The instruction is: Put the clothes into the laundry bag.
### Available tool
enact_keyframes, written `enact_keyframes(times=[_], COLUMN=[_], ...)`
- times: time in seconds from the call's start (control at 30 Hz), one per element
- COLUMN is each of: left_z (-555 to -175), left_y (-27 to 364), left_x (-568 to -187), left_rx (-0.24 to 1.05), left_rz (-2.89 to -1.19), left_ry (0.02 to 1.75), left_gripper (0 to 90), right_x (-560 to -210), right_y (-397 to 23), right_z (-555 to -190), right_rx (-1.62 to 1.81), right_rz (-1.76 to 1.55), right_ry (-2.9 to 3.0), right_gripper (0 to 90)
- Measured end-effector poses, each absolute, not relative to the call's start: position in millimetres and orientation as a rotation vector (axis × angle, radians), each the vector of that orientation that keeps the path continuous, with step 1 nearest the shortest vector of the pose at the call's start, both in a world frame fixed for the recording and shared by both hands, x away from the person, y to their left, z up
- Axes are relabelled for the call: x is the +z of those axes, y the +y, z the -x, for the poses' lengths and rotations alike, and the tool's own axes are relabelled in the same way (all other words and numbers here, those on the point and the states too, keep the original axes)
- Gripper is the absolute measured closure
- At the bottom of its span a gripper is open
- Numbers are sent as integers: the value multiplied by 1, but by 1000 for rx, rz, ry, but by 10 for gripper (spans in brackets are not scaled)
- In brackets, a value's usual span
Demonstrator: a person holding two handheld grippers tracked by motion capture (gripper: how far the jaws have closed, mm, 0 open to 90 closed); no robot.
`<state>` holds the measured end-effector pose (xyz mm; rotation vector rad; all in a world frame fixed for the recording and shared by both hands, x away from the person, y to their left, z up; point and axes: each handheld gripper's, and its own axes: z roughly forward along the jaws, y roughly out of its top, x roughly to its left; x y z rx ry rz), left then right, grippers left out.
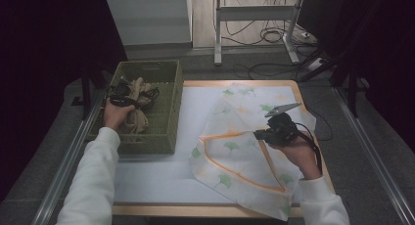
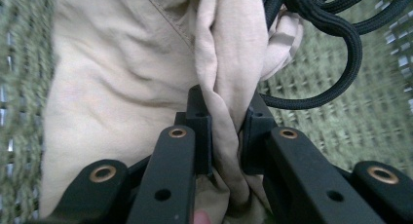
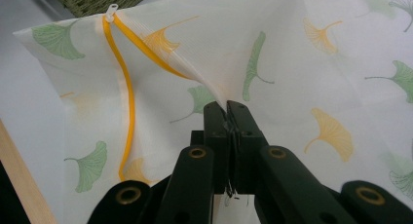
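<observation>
pinching beige cloth (image 2: 146, 87) in the green basket (image 1: 169, 107), the left gripper (image 2: 225, 131) grips tight — the right gripper (image 3: 227, 114) clamps the ginkgo-print mesh bag (image 3: 292, 63).

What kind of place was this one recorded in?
Probably a lab or recording workspace, not a home: a small table on grey carpet, metal rails beside it, and loose cables around a stand's legs behind.
</observation>
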<state>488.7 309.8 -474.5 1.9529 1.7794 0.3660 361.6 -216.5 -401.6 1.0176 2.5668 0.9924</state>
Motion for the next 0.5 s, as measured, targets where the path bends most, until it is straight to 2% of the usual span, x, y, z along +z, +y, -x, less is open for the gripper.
enact_keyframes(times=[0.5], left_z=[-460], left_y=[319], left_x=[-457], left_rx=[454], left_rz=[-1810], left_ry=[1677], left_gripper=[788], right_x=[-399], right_y=[-218], right_z=[-361], right_rx=[1002], right_rz=[-1023], right_ry=[2555], right_gripper=[864])
